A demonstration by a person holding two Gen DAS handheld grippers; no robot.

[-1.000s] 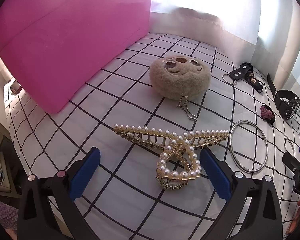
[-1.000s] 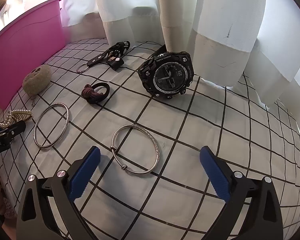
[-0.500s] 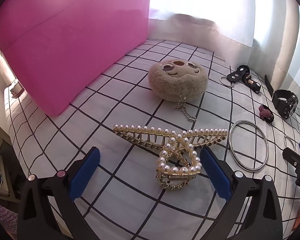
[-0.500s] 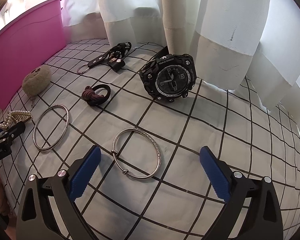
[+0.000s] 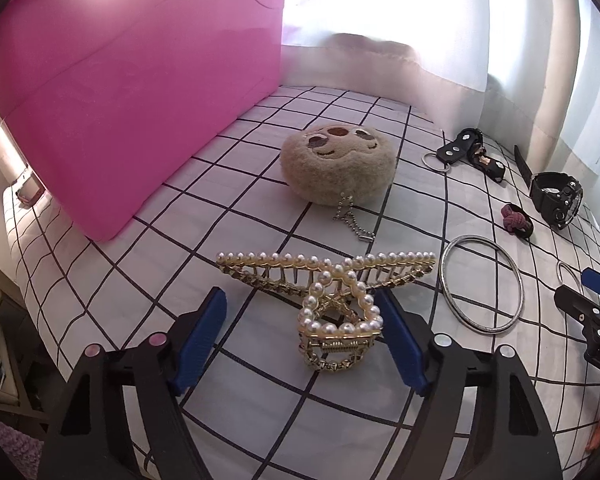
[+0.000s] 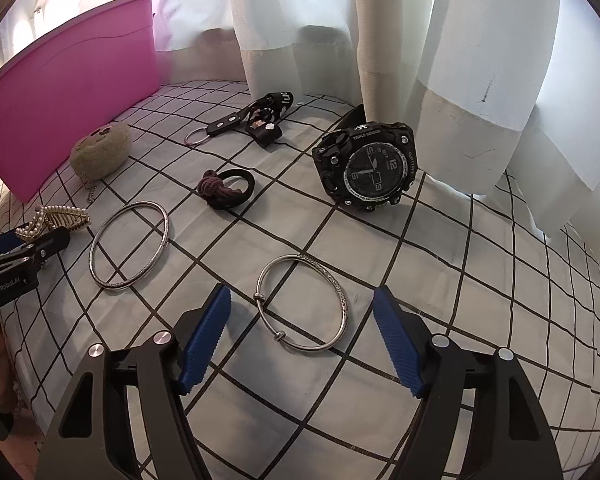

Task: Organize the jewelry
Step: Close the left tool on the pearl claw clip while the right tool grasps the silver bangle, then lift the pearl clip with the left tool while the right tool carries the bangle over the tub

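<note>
Jewelry lies on the checked cloth [image 6: 380, 240] beside the pink bin [image 5: 140, 100], contents unseen.

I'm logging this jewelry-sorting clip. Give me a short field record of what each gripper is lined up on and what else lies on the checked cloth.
left gripper: closing, pearl hair claw between its fingers, not pressed
right gripper: closing, beaded silver bangle between its fingers, not pressed
between them: plain silver bangle
farther back: black watch, hair tie, plush charm, black key strap
container: pink bin

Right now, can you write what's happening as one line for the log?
left gripper: closing around pearl-studded gold hair claw | right gripper: closing around beaded silver bangle | pink plastic bin: nothing placed yet
</note>
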